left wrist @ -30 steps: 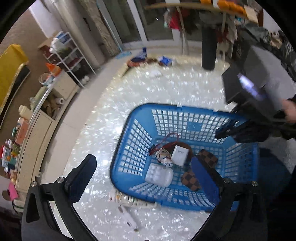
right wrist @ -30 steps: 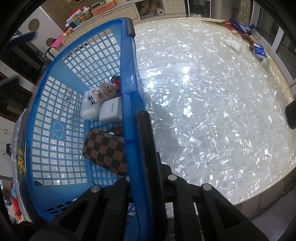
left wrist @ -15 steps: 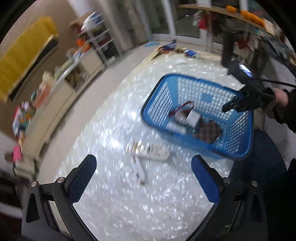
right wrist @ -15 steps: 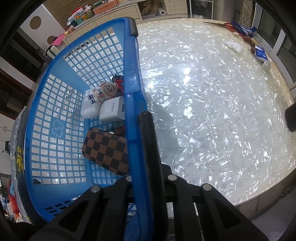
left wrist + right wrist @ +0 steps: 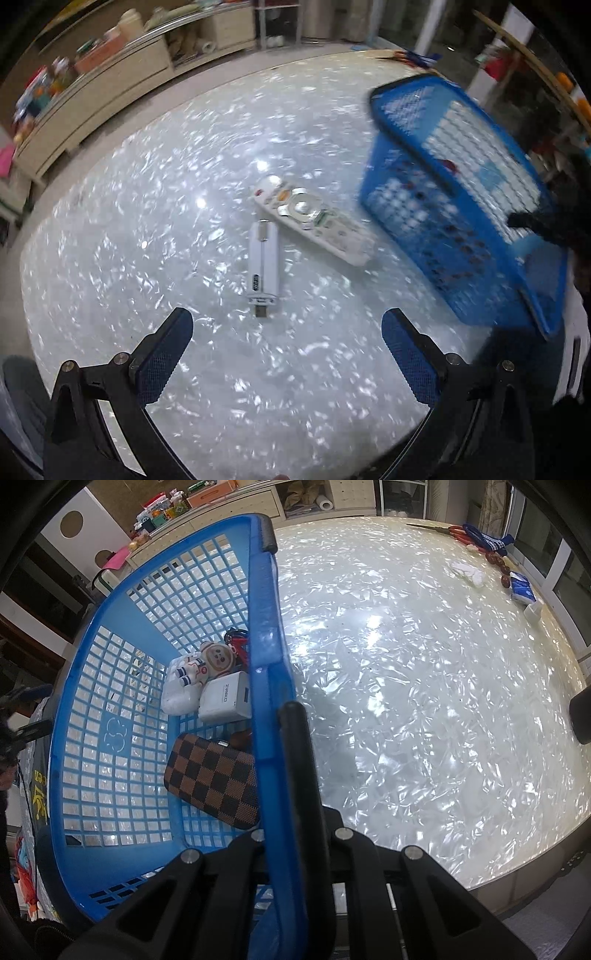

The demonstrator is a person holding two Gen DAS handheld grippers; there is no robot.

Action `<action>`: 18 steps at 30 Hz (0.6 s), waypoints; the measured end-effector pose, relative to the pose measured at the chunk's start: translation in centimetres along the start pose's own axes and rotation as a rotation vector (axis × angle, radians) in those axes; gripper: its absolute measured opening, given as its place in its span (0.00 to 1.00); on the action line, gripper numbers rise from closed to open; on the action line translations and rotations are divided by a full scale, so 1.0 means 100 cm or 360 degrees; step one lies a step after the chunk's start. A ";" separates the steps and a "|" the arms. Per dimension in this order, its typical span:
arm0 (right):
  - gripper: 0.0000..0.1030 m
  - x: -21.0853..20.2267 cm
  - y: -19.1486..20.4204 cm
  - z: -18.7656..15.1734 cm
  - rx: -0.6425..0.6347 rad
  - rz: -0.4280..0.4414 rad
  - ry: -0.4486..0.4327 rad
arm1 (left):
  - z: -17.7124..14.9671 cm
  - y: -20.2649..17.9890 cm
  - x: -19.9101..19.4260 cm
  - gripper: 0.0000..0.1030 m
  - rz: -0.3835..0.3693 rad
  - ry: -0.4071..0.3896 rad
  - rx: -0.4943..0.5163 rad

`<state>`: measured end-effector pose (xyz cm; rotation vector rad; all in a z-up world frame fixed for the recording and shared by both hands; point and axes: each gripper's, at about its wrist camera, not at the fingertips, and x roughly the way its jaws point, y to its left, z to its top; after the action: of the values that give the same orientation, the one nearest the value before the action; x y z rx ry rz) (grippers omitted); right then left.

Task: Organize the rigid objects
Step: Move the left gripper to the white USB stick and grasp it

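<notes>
My left gripper (image 5: 286, 350) is open and empty above the shiny white table (image 5: 147, 229). Just ahead of it lie a small white device (image 5: 263, 264) and a white remote control (image 5: 314, 218), touching at one corner. The blue basket (image 5: 443, 206) stands to their right. My right gripper (image 5: 280, 775) is shut on the blue basket's rim (image 5: 271, 686). Inside the basket (image 5: 110, 709) lie a checked brown case (image 5: 212, 779), a white charger box (image 5: 225, 698), a small astronaut doll (image 5: 203, 662) and a white pouch (image 5: 177, 701).
Scissors (image 5: 448, 531), a blue packet (image 5: 521, 589) and small items sit at the table's far edge. Cabinets with clutter (image 5: 110, 55) run behind the table. A dark post (image 5: 581, 716) stands at the table's right edge.
My left gripper swung away from the basket and down toward the remote and the white device, now close ahead. My right gripper stayed clamped on the basket rim.
</notes>
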<state>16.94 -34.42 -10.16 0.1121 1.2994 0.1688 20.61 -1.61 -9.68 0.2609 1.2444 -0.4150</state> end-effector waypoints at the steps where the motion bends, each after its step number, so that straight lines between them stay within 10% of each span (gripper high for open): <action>1: 0.07 0.000 -0.001 0.000 0.0000 0.0000 0.0000 | 0.001 0.005 0.006 1.00 -0.0002 0.0017 -0.0034; 18: 0.07 0.000 0.000 0.000 -0.0009 0.0001 0.0004 | 0.024 0.018 0.087 1.00 0.0128 0.0064 -0.0094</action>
<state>16.94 -34.39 -10.14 0.1077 1.3011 0.1732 25.73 -2.35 -17.30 0.2690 1.2788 -0.3047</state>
